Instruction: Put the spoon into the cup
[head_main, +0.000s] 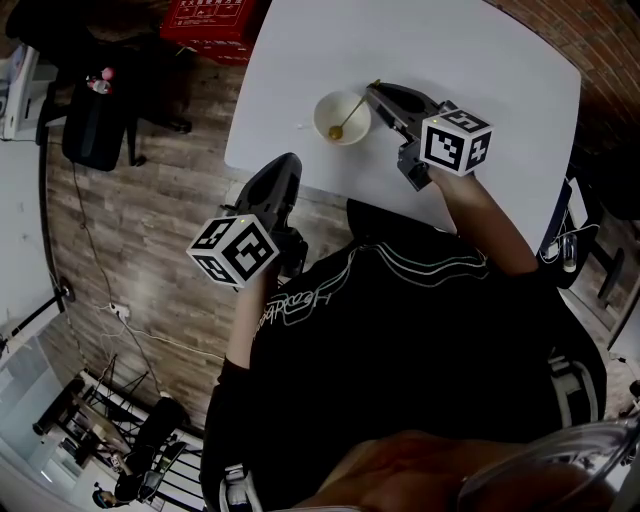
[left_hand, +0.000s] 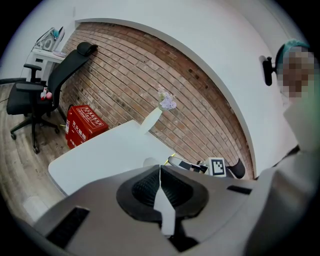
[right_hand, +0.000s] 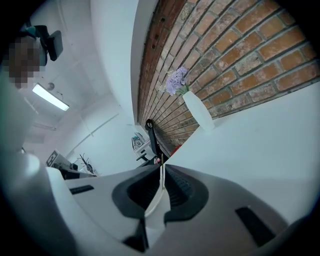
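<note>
Our right gripper pinches the thin gold spoon by its handle, the scoop end resting inside the round white cup. Our left gripper has its jaws closed on nothing.

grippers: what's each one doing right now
Left gripper: closed, holding nothing.
Right gripper: closed on the handle of the spoon, whose bowl sits in the cup.

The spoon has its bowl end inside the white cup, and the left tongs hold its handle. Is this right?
Not quite. The spoon does have its bowl end in the white cup, but it is the right tongs that hold its handle, as the head view shows. The left tongs are shut and empty.
</note>
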